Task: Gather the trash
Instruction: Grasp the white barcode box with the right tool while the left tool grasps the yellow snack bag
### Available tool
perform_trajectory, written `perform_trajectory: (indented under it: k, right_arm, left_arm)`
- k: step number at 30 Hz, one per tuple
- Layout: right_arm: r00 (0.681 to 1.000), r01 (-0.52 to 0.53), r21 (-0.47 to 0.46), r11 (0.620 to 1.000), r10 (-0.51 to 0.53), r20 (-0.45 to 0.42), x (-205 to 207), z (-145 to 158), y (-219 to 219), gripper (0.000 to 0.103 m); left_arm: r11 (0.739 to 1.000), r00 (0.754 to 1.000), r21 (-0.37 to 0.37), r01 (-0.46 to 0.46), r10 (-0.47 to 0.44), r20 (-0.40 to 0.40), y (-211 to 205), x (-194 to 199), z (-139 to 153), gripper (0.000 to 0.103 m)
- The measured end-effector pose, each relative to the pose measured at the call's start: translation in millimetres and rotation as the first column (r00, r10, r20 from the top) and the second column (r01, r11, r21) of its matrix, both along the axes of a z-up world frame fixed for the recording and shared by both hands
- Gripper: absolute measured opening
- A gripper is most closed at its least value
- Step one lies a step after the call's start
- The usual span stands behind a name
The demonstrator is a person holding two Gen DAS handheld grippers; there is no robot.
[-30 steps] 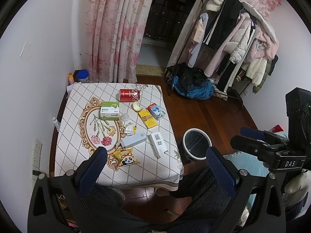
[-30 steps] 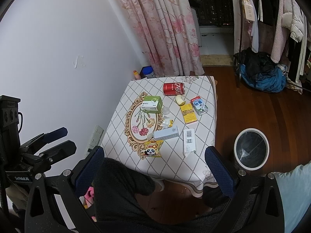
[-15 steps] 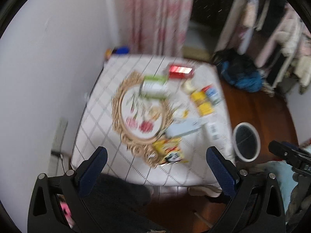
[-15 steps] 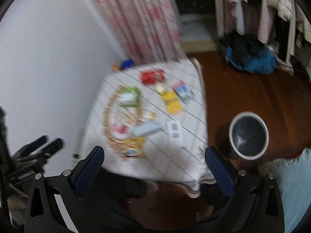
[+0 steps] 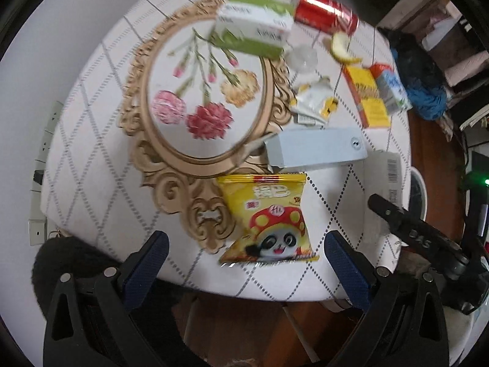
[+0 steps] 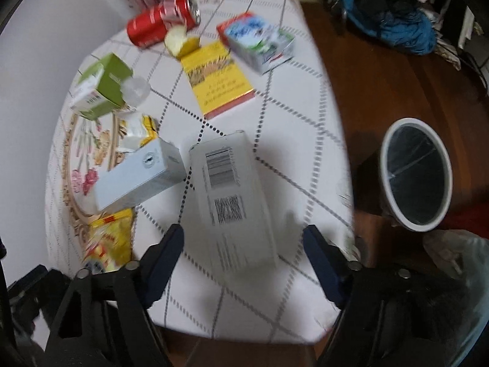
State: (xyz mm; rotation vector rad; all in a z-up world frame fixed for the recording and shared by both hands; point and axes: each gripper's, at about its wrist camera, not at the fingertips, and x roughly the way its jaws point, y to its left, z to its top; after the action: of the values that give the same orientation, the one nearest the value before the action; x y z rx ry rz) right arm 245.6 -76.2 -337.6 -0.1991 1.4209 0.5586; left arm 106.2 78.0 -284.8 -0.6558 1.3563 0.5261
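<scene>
Trash lies on a small table (image 5: pixel 101 183) with a white patterned cloth. My left gripper (image 5: pixel 244 253) is open and empty, its fingers straddling the near end of a yellow panda snack bag (image 5: pixel 269 217). My right gripper (image 6: pixel 244 241) is open and empty, just in front of a white barcode box (image 6: pixel 232 195). A pale blue box (image 5: pixel 314 151) (image 6: pixel 137 177), a yellow box (image 6: pixel 217 79), a milk carton (image 6: pixel 256 41), a red can (image 6: pixel 162 20), a green box (image 5: pixel 253 27) and crumpled wrappers (image 5: pixel 314 104) lie further back.
A white-rimmed bin (image 6: pixel 415 174) with a dark liner stands on the wooden floor right of the table. A blue and black heap of clothes (image 6: pixel 388 24) lies beyond it. A white wall (image 5: pixel 36 61) runs along the table's left side. The right gripper's body (image 5: pixel 428 244) shows in the left wrist view.
Both grippers have dropped from high above the room down close to the table's near edge. The left one now frames the snack bag, the right one the barcode box.
</scene>
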Motion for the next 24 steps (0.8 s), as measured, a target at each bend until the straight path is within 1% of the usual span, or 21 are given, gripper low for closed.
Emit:
perform_trajectory:
  k: [2,3,5,9,10,11,12,13,14,15,19,22,24]
  right_arm:
    - [0.999,-0.012,-0.014,1.000,0.012,-0.030,3,-16,8,0.054]
    - [0.999,-0.011,-0.017,1.000,0.011,-0.048,3,-22,9,0.054]
    - [0.999,-0.011,-0.017,1.000,0.011,-0.040,0,-21,6,0.053]
    - [0.996,-0.004,-0.043,0.999,0.000,-0.087,-13,-22,-13,0.053]
    - [0.995,-0.004,-0.045,0.999,-0.001,-0.098,-18,-22,-18,0.053]
    - [0.994,-0.003,-0.044,0.999,-0.001,-0.105,-21,-23,-21,0.054]
    - [0.994,0.002,-0.043,0.999,-0.007,-0.113,-24,-23,-24,0.055]
    - [0.993,0.008,-0.044,0.999,-0.013,-0.118,-25,-23,-26,0.060]
    - [0.993,0.013,-0.044,0.999,-0.018,-0.119,-26,-23,-29,0.069]
    - [0.993,0.021,-0.037,0.999,-0.025,-0.112,-25,-23,-29,0.071]
    - [0.996,0.019,-0.042,0.999,-0.023,-0.084,-22,-26,-24,0.072]
    - [0.999,0.007,-0.056,0.998,-0.010,-0.053,-21,-25,-24,0.071]
    - [0.999,-0.014,-0.077,0.997,0.012,-0.031,-22,-26,-19,0.068]
  left_arm:
    - [1.000,1.000,-0.010,0.010,-0.010,-0.013,-2,8,-10,0.103]
    - [1.000,1.000,-0.013,0.016,-0.017,-0.018,-3,12,-14,0.103]
    - [0.999,0.999,-0.018,0.033,-0.033,-0.030,-5,18,-22,0.103]
    - [0.997,0.996,-0.015,0.075,-0.076,-0.048,-13,24,-37,0.101]
    - [0.996,0.995,-0.014,0.085,-0.085,-0.048,-15,26,-40,0.096]
    - [0.995,0.994,-0.007,0.097,-0.097,-0.052,-17,26,-43,0.084]
    - [0.994,0.993,0.003,0.105,-0.105,-0.056,-20,25,-46,0.076]
    - [0.994,0.992,0.004,0.111,-0.110,-0.066,-22,24,-50,0.066]
    - [0.994,0.992,-0.002,0.111,-0.110,-0.060,-23,22,-51,0.059]
    - [0.994,0.992,0.003,0.112,-0.111,-0.054,-24,21,-51,0.057]
    - [0.991,0.992,0.042,0.124,-0.122,-0.043,-28,18,-50,0.052]
    - [0.991,0.992,0.054,0.125,-0.123,-0.040,-30,20,-49,0.050]
    - [0.989,0.991,0.064,0.132,-0.130,-0.040,-29,20,-48,0.049]
